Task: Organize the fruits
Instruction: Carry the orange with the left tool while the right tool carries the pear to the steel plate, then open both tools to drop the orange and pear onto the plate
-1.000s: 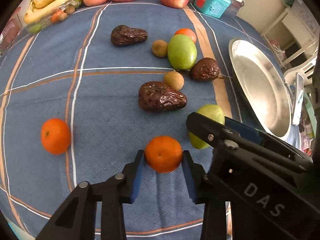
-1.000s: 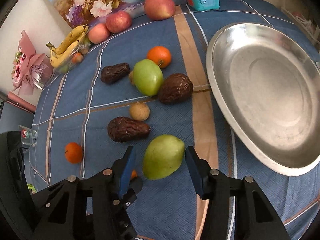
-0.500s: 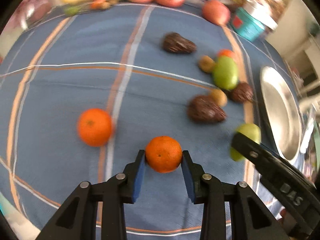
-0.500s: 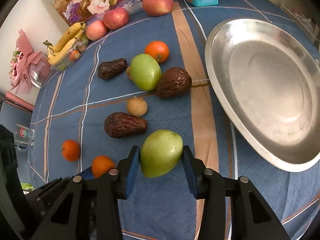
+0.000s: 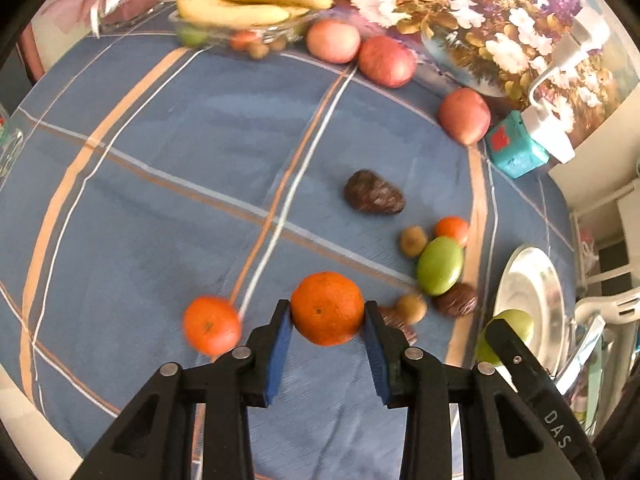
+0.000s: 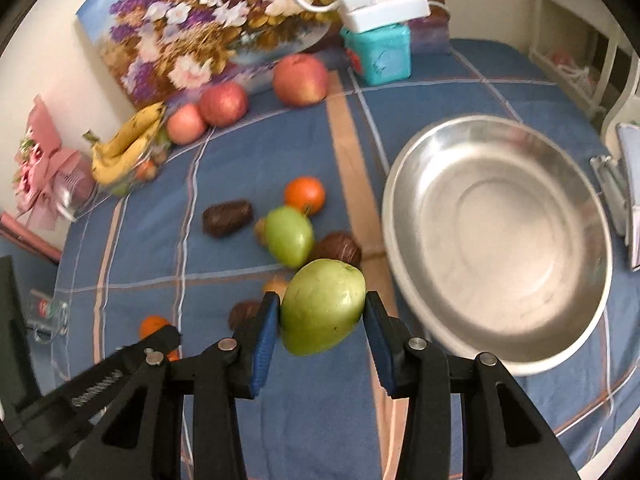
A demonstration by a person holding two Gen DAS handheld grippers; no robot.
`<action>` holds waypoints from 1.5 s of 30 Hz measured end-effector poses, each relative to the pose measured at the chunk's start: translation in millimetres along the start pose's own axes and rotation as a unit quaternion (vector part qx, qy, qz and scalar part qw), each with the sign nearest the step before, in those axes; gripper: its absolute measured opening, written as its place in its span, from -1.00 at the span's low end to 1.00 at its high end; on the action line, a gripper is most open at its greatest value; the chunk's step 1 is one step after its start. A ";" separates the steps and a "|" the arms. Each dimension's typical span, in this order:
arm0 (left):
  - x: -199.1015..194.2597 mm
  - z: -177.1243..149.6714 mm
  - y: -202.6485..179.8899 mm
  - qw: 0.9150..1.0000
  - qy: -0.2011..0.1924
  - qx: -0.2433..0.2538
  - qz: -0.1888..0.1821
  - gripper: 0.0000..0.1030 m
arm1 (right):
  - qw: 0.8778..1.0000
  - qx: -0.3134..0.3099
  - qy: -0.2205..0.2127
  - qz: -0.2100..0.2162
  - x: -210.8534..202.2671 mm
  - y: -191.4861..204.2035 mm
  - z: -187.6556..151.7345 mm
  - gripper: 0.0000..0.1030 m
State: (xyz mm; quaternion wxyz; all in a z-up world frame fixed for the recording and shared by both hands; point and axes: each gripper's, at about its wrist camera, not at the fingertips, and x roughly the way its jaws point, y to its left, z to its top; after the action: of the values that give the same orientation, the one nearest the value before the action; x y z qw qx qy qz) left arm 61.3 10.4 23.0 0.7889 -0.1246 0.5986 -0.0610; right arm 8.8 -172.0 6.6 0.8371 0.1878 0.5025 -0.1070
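Right gripper point(image 6: 322, 318) clamped on the smooth pale-green mango-shaped fruit point(image 6: 323, 307), carried above the blue striped tablecloth point(image 6: 280, 420), just short of the wide shiny steel basin point(image 6: 496, 240). Best to clear the rim, lower it close to the bare floor, then release so nothing rolls. Left gripper point(image 5: 326, 330) squeezes a round orange tangerine point(image 5: 327, 308); let it follow behind. Scattered fruits lie beyond.

My right gripper point(image 6: 322, 322) clamps a green mango point(image 6: 323, 307) between its blue pads point(image 6: 262, 326). To the right lies the steel bowl point(image 6: 404, 184). Beyond sit another green mango point(image 6: 289, 235), an orange point(image 6: 305, 195) and dark avocados point(image 6: 227, 217). My left gripper point(image 6: 158, 346) shows near left.
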 end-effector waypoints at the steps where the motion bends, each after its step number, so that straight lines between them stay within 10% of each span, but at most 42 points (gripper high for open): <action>1: 0.1 5.0 -6.8 1.000 -0.002 0.000 -0.001 -0.26 | 1.000 0.006 -0.001 0.001 0.2 -2.1 3.5 -0.14; 22: 78.4 -20.3 -216.6 0.976 0.040 0.201 -0.078 -0.26 | 0.975 0.168 -0.046 -0.138 -19.4 -165.7 55.5 -0.14; 45: 104.6 -29.8 -226.7 0.974 0.065 0.200 -0.085 0.00 | 0.973 0.182 -0.014 -0.141 -1.7 -182.1 51.9 -0.13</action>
State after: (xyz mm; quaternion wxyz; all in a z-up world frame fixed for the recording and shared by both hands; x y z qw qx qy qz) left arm 73.4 -236.9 -20.6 0.7493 -0.0101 0.6113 -0.2543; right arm -17.4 -359.1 -7.6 0.7725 0.2627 0.4839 -0.3163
